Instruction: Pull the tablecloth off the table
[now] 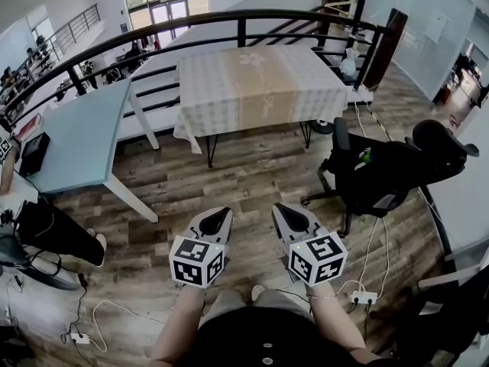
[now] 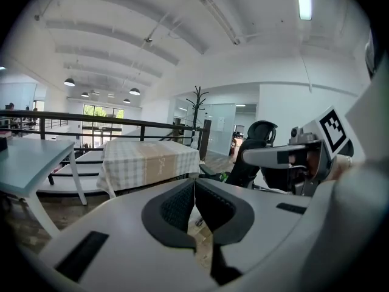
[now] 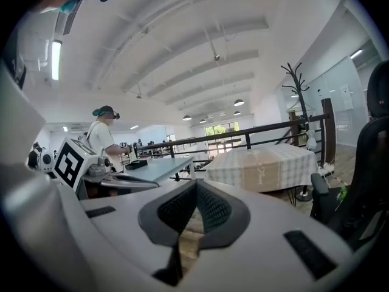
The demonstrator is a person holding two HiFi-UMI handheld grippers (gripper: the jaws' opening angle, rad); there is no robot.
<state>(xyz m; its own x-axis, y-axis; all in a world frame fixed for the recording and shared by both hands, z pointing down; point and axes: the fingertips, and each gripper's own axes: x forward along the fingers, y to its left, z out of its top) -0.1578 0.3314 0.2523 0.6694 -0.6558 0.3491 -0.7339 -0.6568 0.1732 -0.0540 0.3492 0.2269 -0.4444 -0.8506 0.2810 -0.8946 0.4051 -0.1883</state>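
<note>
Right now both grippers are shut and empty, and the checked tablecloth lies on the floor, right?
No: the tablecloth covers the table, not the floor, as the head view shows. The left gripper and right gripper are shut and empty.

Open-plan office mezzanine: desk [image 1: 76, 138], black swivel chair [image 1: 382, 168], railing [image 1: 241, 29], coat stand [image 2: 197, 105], wood floor [image 1: 229, 183].
</note>
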